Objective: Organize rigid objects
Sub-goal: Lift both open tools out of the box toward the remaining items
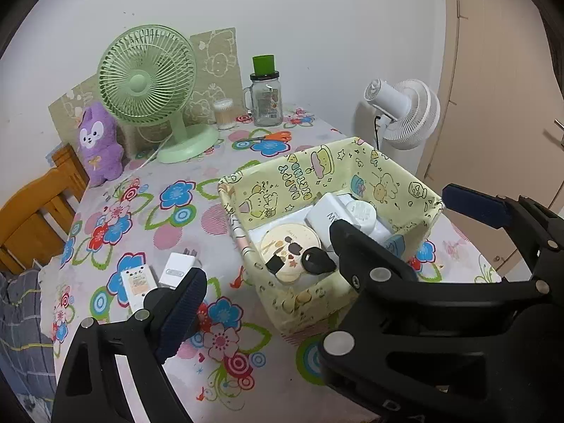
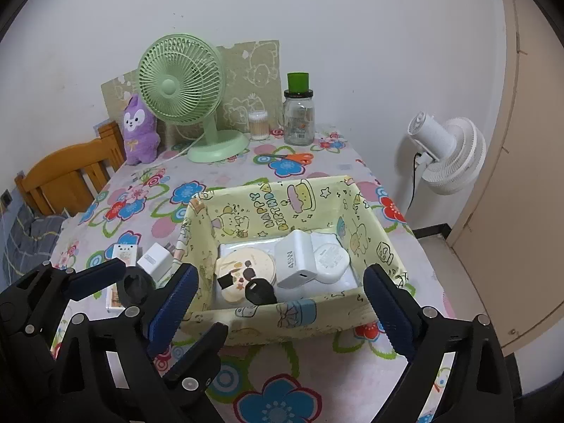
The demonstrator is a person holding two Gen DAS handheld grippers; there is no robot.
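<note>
We had most items in the bin (image 2: 282, 317) ahead of our spread, empty right gripper (image 2: 278, 303); two chargers (image 1: 176, 269) lay by the left gripper's (image 1: 324, 246) open fingers

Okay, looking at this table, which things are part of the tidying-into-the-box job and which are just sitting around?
Part of the job:
- yellow fabric box
- inside it: white charger, round compact, black key, round white case
- still outside, left of the box: small white adapter, white printed device

Just lying about:
- green fan
- purple plush
- glass jar
- cotton swabs
- orange scissors
- white fan
</note>
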